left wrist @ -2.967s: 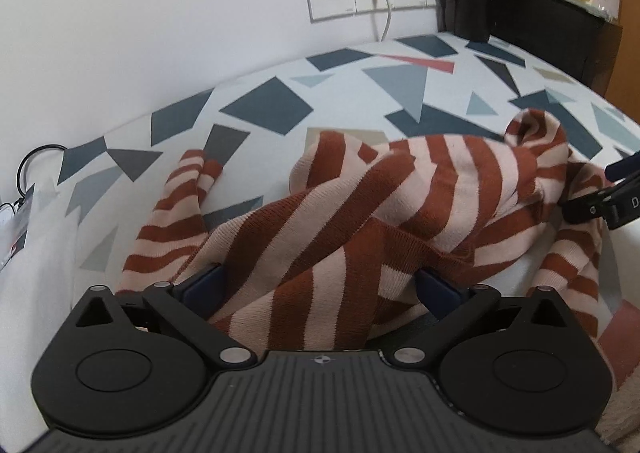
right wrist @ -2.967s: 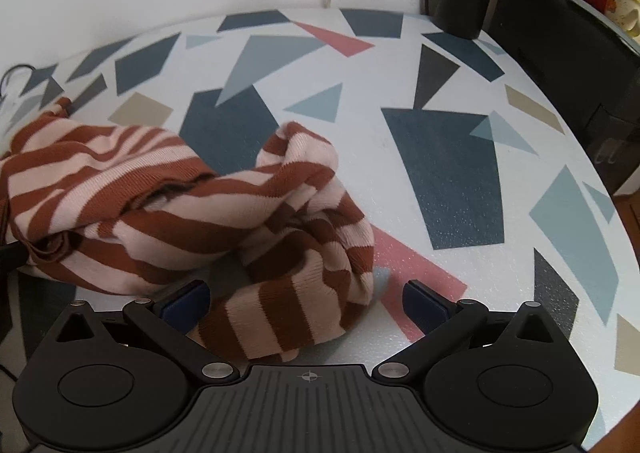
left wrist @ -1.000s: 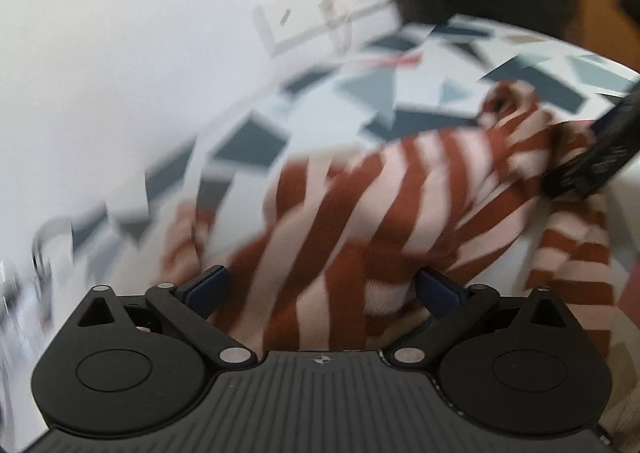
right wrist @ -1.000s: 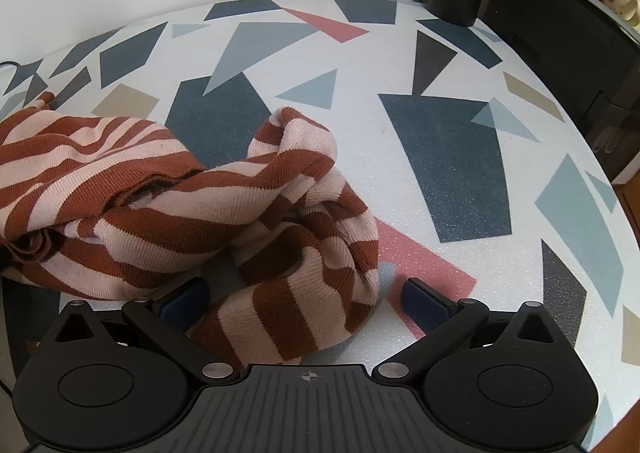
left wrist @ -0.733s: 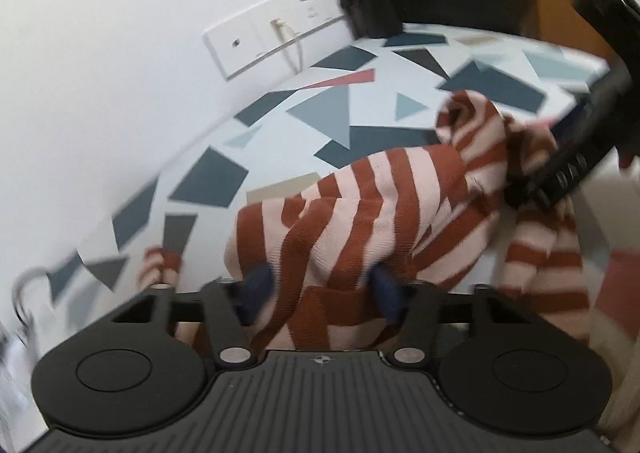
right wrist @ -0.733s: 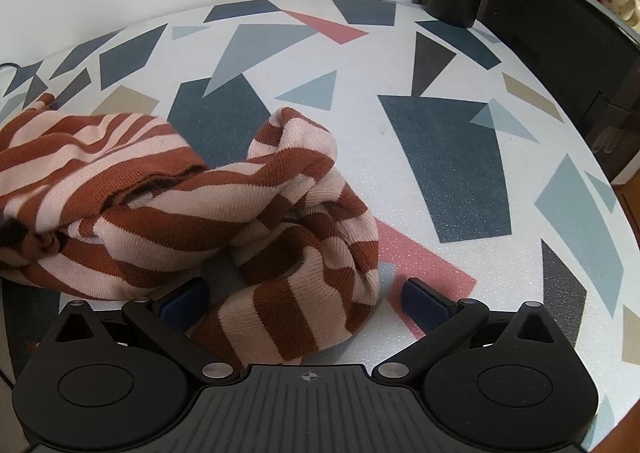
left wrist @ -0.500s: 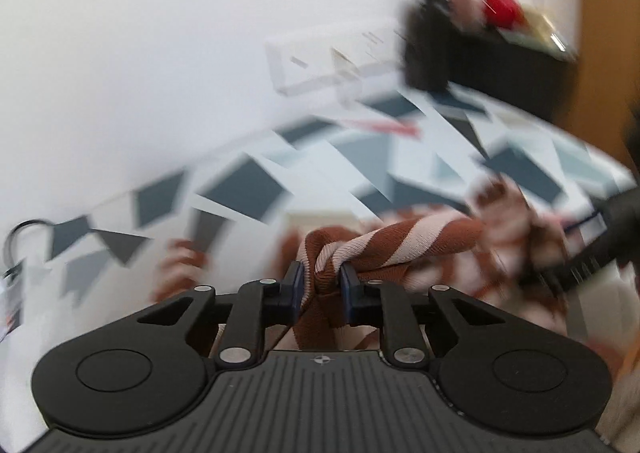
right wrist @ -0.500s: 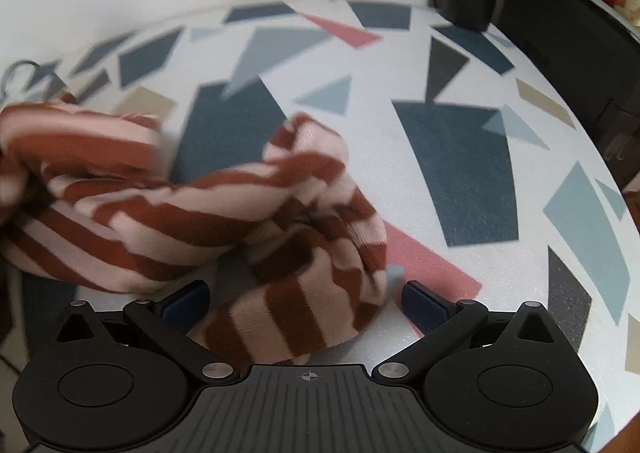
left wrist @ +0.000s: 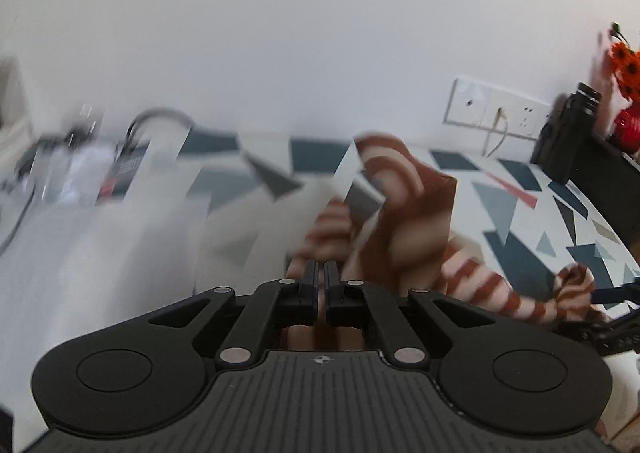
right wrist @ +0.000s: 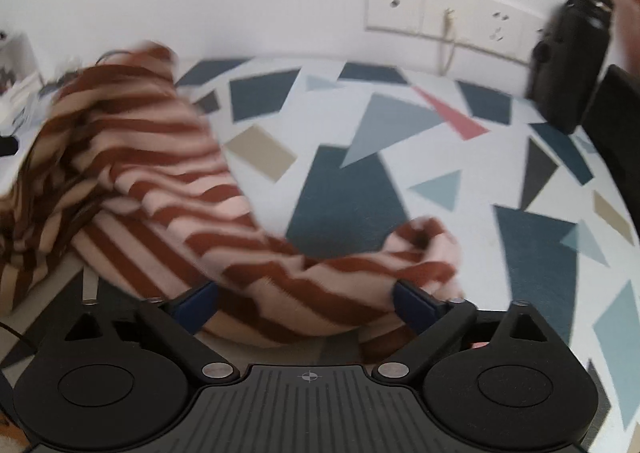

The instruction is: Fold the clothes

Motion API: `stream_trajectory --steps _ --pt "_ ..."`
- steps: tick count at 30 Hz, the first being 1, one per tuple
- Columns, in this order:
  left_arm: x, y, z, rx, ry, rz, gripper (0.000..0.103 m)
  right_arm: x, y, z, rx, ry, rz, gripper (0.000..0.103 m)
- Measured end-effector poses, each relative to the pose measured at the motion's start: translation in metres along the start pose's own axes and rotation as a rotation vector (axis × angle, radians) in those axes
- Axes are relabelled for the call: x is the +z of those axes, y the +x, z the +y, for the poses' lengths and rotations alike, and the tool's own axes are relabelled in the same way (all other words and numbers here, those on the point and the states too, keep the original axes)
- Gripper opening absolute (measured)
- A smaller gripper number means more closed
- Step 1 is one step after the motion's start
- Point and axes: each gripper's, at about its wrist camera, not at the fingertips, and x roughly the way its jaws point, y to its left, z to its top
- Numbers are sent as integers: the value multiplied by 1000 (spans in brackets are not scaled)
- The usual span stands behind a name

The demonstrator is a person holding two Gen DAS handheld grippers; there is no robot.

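Soft rust-striped knit sweater (right wrist: 168, 189)

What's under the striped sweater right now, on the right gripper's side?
Under the striped sweater lies the white table with coloured geometric shapes, visible around it. The part beneath the fabric is covered. The right gripper is closing around a fold, pads not yet pressing.

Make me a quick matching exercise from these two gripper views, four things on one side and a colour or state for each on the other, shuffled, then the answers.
Things:
1. left gripper
2. right gripper
3. striped sweater
4. bottle

States or colours:
A. black, standing by the wall sockets
B. jaws apart and closing, fabric lying between them
C. rust and pale pink, partly lifted off the table
D. shut on a pinch of fabric

Pairs: 1-D, 2-B, 3-C, 4-A
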Motion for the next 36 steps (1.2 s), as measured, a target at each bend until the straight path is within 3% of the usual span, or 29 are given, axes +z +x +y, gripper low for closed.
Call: stream_trajectory --steps 1,3,5,6,7,9,15,17,18,19,21,23,28,31,36 --pt "-6 -2 4 5 -5 15 3 0 4 3 8 -8 16 69" --pt "-12 -7 11 -24 1 41 3 -2 6 6 3 -18 32 58" --pt "-12 -9 8 -18 18 47 13 -4 4 7 -1 -22 30 58" --pt "-11 -9 5 -8 25 40 32 -3 4 6 2 -11 35 59" --pt "-10 -9 2 1 31 32 57 -3 5 5 5 -1 40 60" --pt "-6 -7 -4 3 26 -12 76 -2 7 4 5 15 44 60" --pt "16 39 -32 -41 101 18 76 -5 6 12 -17 -5 54 65" --pt "19 56 -39 -42 130 45 71 -7 5 12 -19 0 56 64" --pt "20 62 -40 -51 134 59 44 -8 4 11 -19 10 60 64" --pt "22 65 -40 -52 127 75 28 -9 3 9 -19 20 63 63" --pt "27 56 -34 -84 84 65 17 -12 2 5 -21 41 72 63" --pt "32 35 -27 -165 41 42 15 -15 -1 0 -27 59 74 63" --pt "37 -23 -21 -337 63 16 15 -14 -2 -7 -31 86 75 63" --pt "28 -37 -18 -456 62 100 14 -9 -4 -8 -29 90 59 63" --pt "-16 -24 -22 -474 105 293 14 1 -5 -8 -27 98 47 63"
